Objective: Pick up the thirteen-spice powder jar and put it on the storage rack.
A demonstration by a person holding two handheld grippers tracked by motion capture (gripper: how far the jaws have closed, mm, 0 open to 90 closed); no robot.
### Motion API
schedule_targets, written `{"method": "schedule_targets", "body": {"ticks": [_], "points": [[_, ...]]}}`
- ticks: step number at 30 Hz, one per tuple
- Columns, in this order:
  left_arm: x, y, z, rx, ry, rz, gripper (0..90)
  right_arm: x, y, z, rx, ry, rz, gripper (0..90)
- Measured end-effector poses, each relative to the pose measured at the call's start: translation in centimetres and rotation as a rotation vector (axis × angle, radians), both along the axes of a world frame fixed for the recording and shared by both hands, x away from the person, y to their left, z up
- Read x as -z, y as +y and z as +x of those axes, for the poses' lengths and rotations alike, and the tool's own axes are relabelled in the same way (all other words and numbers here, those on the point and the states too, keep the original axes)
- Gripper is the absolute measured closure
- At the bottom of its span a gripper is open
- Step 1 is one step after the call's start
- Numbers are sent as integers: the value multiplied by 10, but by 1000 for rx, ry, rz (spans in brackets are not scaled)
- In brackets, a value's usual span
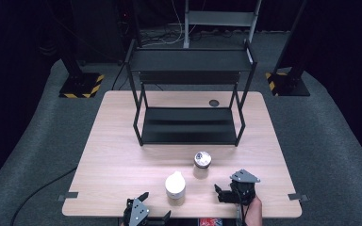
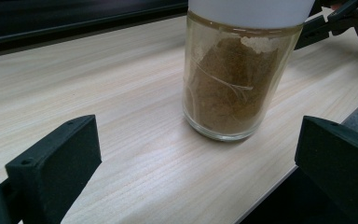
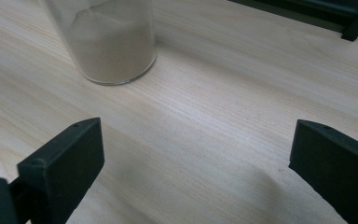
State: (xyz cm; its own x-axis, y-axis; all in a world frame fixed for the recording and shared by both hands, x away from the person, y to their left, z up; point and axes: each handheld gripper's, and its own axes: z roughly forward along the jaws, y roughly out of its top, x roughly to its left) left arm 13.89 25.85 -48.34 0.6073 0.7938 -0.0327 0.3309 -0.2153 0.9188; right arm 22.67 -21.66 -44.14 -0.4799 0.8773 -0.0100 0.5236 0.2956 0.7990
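Two spice jars stand on the wooden table (image 1: 122, 155) near its front. The jar with a white cap (image 1: 175, 187) holds brown powder (image 2: 228, 88) and stands just ahead of my left gripper (image 1: 156, 205), slightly right of centre between its jaws. That left gripper (image 2: 198, 158) is open and holds nothing. Behind it stands the jar with a silver shaker lid (image 1: 201, 163), which holds pale powder (image 3: 112, 42). My right gripper (image 1: 219, 194) sits to the right of both jars. The right gripper (image 3: 196, 163) is open, with bare table between its jaws and the pale jar ahead to the left.
A black two-tier metal rack (image 1: 188, 94) stands at the back middle of the table, both shelves bare; its lower edge (image 3: 317, 9) lies beyond the right gripper. A small round grommet (image 1: 213, 102) sits behind it. A hand (image 1: 252, 209) holds the right gripper at the front edge.
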Motion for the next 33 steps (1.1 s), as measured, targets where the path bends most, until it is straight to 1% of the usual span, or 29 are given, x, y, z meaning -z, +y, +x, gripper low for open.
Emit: {"method": "schedule_targets", "body": {"ticks": [2,3,5,7,8,9,10,13,14,17,19,22,24,26,29,33], "points": [[0,-3,2,2,0,3,0,2,-12,3,-34,6,50,0],[0,-4,3,3,2,5,0,3,-15,4,-44,8,67,0],[-1,-8,6,5,3,11,0,3,-18,5,-54,9,78,0],[-2,-15,10,10,15,18,0,1,-13,6,-60,12,45,0],[-2,-15,10,10,15,18,0,1,-9,6,-59,8,26,0],[-2,-21,13,16,17,24,0,0,-7,5,-62,2,9,0],[-2,-21,13,16,17,24,0,0,-4,4,-56,-2,0,0],[-4,-29,19,32,21,33,0,0,-4,4,-54,-4,1,1],[-4,-29,19,32,21,33,0,0,-4,4,-54,-4,1,1],[-5,-34,27,43,41,35,0,-1,1,5,-48,4,-24,1],[-5,-36,30,49,43,34,0,-2,2,5,-49,6,-33,1],[-4,-40,34,54,39,33,0,-1,0,4,-37,5,-17,1],[-5,-42,36,51,41,26,0,-1,-2,5,-39,7,-8,1],[-6,-43,38,49,32,20,0,-1,-1,5,-39,10,-9,1],[-7,-46,41,52,23,26,0,-2,-1,8,-45,22,-14,1],[-7,-48,44,49,19,19,0,-2,-1,7,-36,20,-8,1]]}}
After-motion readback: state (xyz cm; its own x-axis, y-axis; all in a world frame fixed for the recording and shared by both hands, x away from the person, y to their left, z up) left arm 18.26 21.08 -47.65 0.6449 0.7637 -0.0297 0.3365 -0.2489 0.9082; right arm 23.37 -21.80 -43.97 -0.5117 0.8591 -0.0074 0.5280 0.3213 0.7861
